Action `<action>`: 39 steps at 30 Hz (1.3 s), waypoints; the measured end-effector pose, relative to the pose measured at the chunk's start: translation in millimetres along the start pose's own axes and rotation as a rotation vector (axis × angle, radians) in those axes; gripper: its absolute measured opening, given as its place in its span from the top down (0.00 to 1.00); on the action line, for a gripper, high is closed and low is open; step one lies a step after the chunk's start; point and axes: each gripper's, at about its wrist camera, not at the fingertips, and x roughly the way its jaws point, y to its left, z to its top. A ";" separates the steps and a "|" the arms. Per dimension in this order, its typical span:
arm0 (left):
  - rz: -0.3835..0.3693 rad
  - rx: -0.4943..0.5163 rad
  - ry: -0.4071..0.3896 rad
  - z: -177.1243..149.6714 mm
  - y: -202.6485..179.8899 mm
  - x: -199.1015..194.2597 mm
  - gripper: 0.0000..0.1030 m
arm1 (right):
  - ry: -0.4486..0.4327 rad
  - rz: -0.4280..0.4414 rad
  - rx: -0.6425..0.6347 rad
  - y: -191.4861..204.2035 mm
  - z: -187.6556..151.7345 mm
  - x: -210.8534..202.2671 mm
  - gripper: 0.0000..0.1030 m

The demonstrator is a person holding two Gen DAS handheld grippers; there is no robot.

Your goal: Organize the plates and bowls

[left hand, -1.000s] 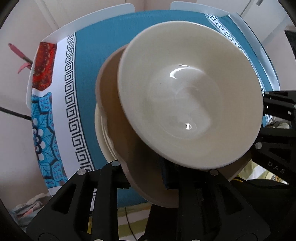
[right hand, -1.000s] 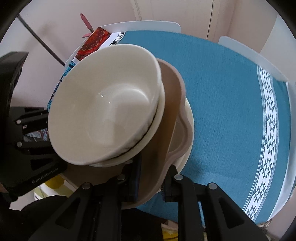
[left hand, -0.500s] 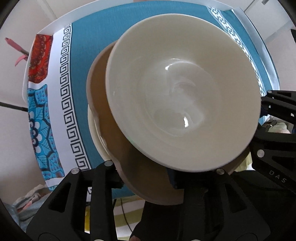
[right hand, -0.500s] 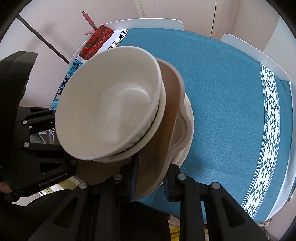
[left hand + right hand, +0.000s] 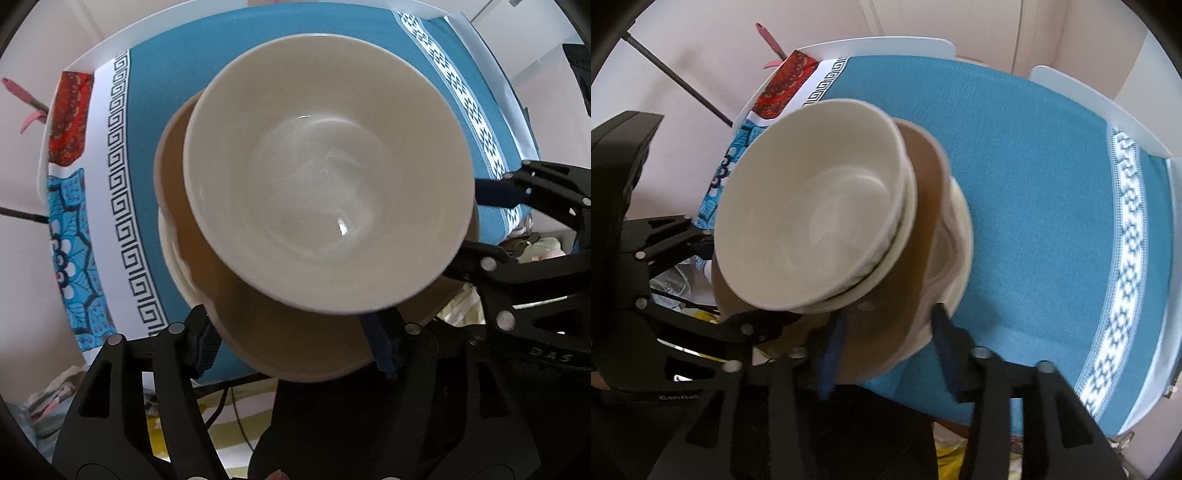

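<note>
Left claw (image 5: 295,343) is opening: its blue pads, clamped on the tan plate's (image 5: 295,347) near rim 1 second ago, now stand apart on either side of that rim, clear of it. Right claw (image 5: 886,343) is opening likewise, its 2 pads now spread to both sides of the same plate's edge where earlier they pinched it. Just beyond both claws sits the stack: a cream bowl (image 5: 328,177) on top, nested in a second cream bowl (image 5: 886,273) whose rim shows beneath it in the right wrist view, then the tan plate, then a cream plate (image 5: 173,254) at the bottom. The stack, tilted in the earlier frames, now lies nearer level on the teal cloth (image 5: 1034,184) covering the surface. To the left of the left claw the cloth's white border carries a black key pattern (image 5: 122,184), with a red patch (image 5: 68,122) further off.
</note>
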 end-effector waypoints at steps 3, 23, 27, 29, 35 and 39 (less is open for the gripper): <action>0.001 0.000 -0.017 -8.8 2.8 -10.6 0.35 | -0.004 0.002 0.027 -2.2 -3.3 -5.0 0.45; 0.073 -0.080 -0.560 -87.0 -14.7 -176.0 0.32 | -0.448 -0.093 0.097 22.6 -66.6 -161.3 0.40; 0.124 -0.072 -0.831 -113.5 -37.1 -234.0 0.14 | -0.670 -0.175 0.123 37.7 -92.2 -223.4 0.11; 0.154 -0.063 -0.975 -129.9 -49.6 -258.6 0.01 | -0.750 -0.224 0.142 43.8 -105.1 -245.5 0.11; 0.242 -0.067 -1.178 -154.7 -75.2 -296.3 0.00 | -0.950 -0.325 0.176 49.3 -138.0 -288.3 0.11; 0.241 -0.087 -1.205 -160.1 -79.4 -301.3 0.00 | -1.035 -0.377 0.173 55.0 -149.3 -298.1 0.11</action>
